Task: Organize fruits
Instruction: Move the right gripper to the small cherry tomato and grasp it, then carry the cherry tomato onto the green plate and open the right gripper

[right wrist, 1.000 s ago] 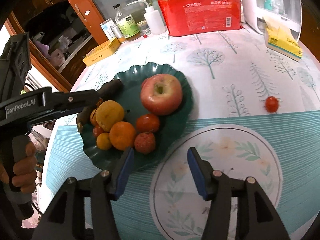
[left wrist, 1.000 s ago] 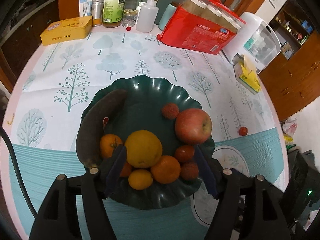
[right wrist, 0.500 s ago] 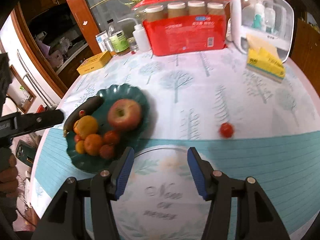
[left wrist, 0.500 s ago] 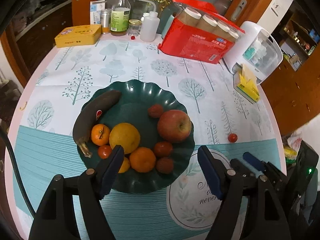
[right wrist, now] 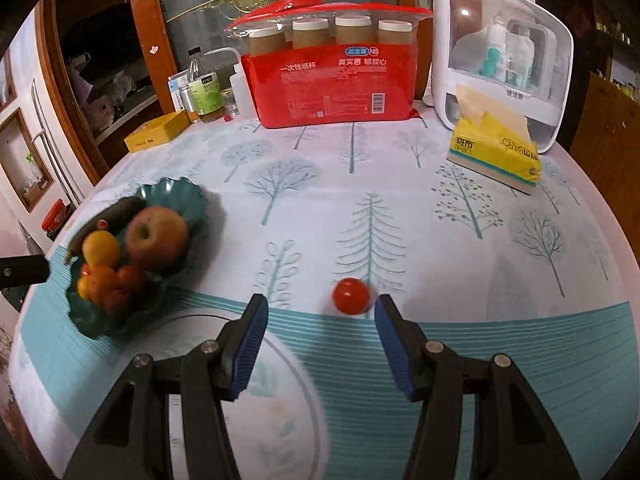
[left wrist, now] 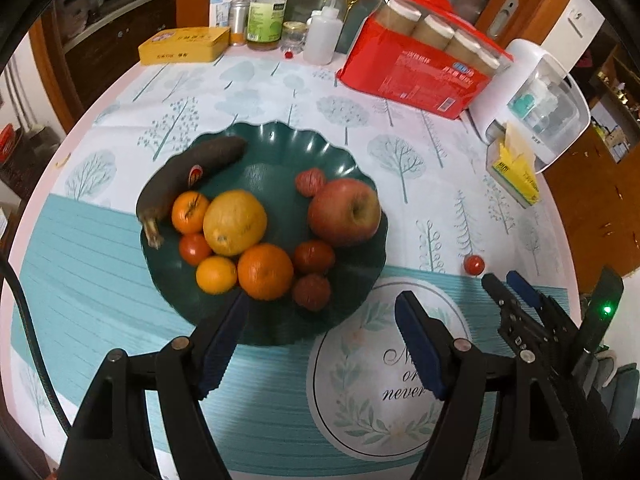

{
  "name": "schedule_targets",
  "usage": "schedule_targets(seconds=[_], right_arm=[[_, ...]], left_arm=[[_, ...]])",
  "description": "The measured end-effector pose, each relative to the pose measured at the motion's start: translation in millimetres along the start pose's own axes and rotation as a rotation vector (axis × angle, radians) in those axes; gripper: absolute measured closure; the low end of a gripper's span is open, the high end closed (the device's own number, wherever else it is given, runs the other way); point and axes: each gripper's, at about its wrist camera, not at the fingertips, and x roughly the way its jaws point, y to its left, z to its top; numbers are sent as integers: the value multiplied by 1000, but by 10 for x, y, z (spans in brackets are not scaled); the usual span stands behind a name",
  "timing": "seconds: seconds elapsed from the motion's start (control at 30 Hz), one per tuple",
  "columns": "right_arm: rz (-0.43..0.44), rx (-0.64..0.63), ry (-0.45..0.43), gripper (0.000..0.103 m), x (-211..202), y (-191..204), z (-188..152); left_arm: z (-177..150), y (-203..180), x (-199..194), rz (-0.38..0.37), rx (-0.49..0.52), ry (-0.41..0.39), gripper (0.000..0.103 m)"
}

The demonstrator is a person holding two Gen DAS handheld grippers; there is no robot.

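Tree-print table point(right wrist: 400, 184): green plate point(left wrist: 280, 148) heaped with fruit. Stray cherry tomato point(right wrist: 351, 295) lies just ahead of right tongs point(right wrist: 318, 322), spread wide. Left tongs point(left wrist: 320, 320) wide, empty, at plate's near rim.

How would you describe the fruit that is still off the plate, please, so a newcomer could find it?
Start at the green scalloped plate piled with fruit, then look right across the tablecloth. There the small red tomato lies alone just ahead of the open right gripper, the only fruit outside the plate.
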Motion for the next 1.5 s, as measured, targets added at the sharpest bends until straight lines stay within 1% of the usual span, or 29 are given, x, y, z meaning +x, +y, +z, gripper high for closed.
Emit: schedule_targets(seconds=[0.07, 0.37, 0.53, 0.63, 0.87, 1.0, 1.07, 1.1, 1.13, 1.2, 1.5], right_arm=[[-17, -17, -13, 47, 71, -37, -39], [-15, -45, -18, 47, 359, -105, -143], [-6, -26, 12, 48, 432, -129, -138], [-1, -44, 31, 47, 473, -96, -136], [-18, -90, 39, 49, 535, 28, -99], [-45, -96, 39, 53, 566, 49, -78], [-48, -94, 38, 58, 577, 42, -65], [-54, -94, 35, 63, 585, 34, -50], [-58, -95, 34, 70, 591, 34, -39], [-78, -94, 32, 76, 609, 16, -8], [-45, -81, 59, 76, 548, 87, 75]], left_arm=[[-53, -7, 25, 11, -8, 6, 28], [-280, 30, 92, 58, -54, 33, 28], [-320, 28, 112, 73, -56, 43, 28], [-337, 14, 111, 74, -50, 52, 28], [-385, 31, 76, 81, -41, 70, 28], [-396, 72, 59, 86, -43, 79, 28], [-397, 99, 54, 88, -47, 82, 28], [-398, 110, 50, 89, -49, 84, 28], [-397, 120, 47, 89, -49, 86, 28], [-395, 137, 42, 88, -47, 88, 28], [-298, 226, -12, 75, -43, 78, 28]])
